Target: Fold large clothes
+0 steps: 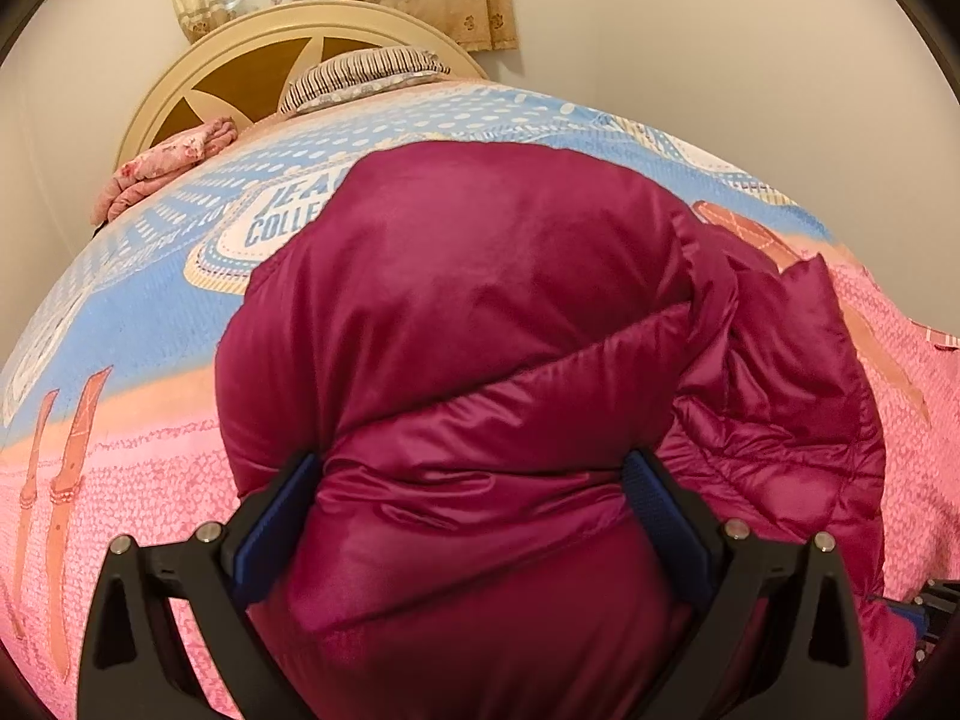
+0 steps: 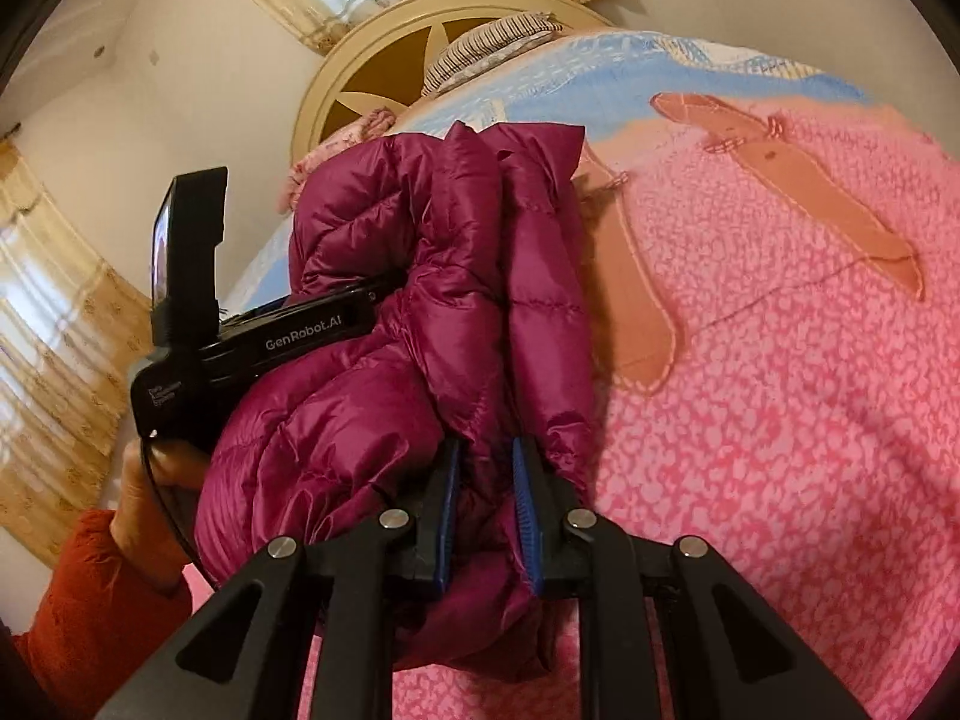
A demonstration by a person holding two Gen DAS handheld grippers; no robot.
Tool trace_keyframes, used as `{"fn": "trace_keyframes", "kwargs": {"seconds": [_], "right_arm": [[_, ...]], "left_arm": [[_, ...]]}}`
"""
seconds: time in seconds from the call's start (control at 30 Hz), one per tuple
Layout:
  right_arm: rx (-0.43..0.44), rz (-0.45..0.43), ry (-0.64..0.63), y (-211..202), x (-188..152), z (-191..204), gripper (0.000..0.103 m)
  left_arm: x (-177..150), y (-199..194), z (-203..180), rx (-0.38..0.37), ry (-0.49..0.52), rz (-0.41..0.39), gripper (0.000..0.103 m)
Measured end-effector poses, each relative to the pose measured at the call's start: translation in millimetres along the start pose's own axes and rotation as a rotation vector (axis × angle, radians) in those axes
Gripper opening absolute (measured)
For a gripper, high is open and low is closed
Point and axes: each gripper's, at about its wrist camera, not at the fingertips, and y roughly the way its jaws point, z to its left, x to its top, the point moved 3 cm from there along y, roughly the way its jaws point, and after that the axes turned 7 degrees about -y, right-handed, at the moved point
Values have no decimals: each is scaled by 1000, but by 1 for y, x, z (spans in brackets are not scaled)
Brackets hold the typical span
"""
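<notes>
Our right gripper (image 2: 485, 498) pinches the puffy jacket (image 2: 384, 312); the left gripper (image 1: 474, 516) clamps wide, so slick folds may slip.

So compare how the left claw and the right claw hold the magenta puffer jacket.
The left claw spreads wide around a thick bundle of the magenta puffer jacket; the right claw pinches a thin fold, fingers near together. Both have black fingers, blue pads and grip above the pink bedspread.
</notes>
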Motion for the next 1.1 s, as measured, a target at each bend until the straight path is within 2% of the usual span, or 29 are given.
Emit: {"fn": "trace_keyframes", "kwargs": {"seconds": [0.1, 0.17, 0.23, 0.27, 0.3, 0.33, 0.37, 0.4, 0.47, 0.57, 0.63, 0.67, 0.7, 0.77, 0.93, 1.1], "right_arm": [[5, 28, -6, -6, 2, 1, 18], [-1, 60, -19, -19, 11, 2, 19], [-14, 54, -14, -33, 25, -2, 20], [-14, 35, -19, -42, 36, -3, 26], [-14, 16, -22, -47, 45, -3, 42], [-23, -20, -24, -53, 62, -3, 53], [-31, -44, -29, -53, 76, -2, 70], [-27, -58, -46, -49, 90, 0, 75], [-44, -24, -56, -29, 116, 5, 75], [-52, 92, 2, 21, 141, 5, 75], [-107, 120, 16, 47, 149, 0, 59], [-142, 128, 15, 61, 151, -3, 38], [-155, 138, 17, 71, 152, -5, 32], [-172, 143, 38, 86, 149, -13, 26], [-162, 86, 31, 108, 134, -29, 25], [-177, 63, 2, 101, 135, -25, 27]], "left_arm": [[0, -1, 1, 2, 0, -1, 102], [0, -1, 2, 1, -9, -1, 102], [0, 0, 3, -6, -18, 0, 102], [0, 0, 4, -6, -18, 1, 102], [-1, 0, 3, -2, -15, -1, 102], [-1, -1, 3, 2, -12, -3, 102], [-1, -1, 3, 4, -10, -5, 102], [-1, -1, 3, 5, -10, -6, 102], [-1, -1, 3, 6, -10, -5, 102], [-1, -1, 3, 8, -9, -7, 102], [-1, -2, 3, 11, -7, -8, 102], [-1, -2, 3, 12, -7, -8, 102], [-1, -2, 4, 12, -8, -8, 102], [-1, 0, 4, 12, -10, -5, 102], [2, 5, -1, 33, 6, 3, 102], [3, 3, 3, 22, 1, 14, 102]]}}
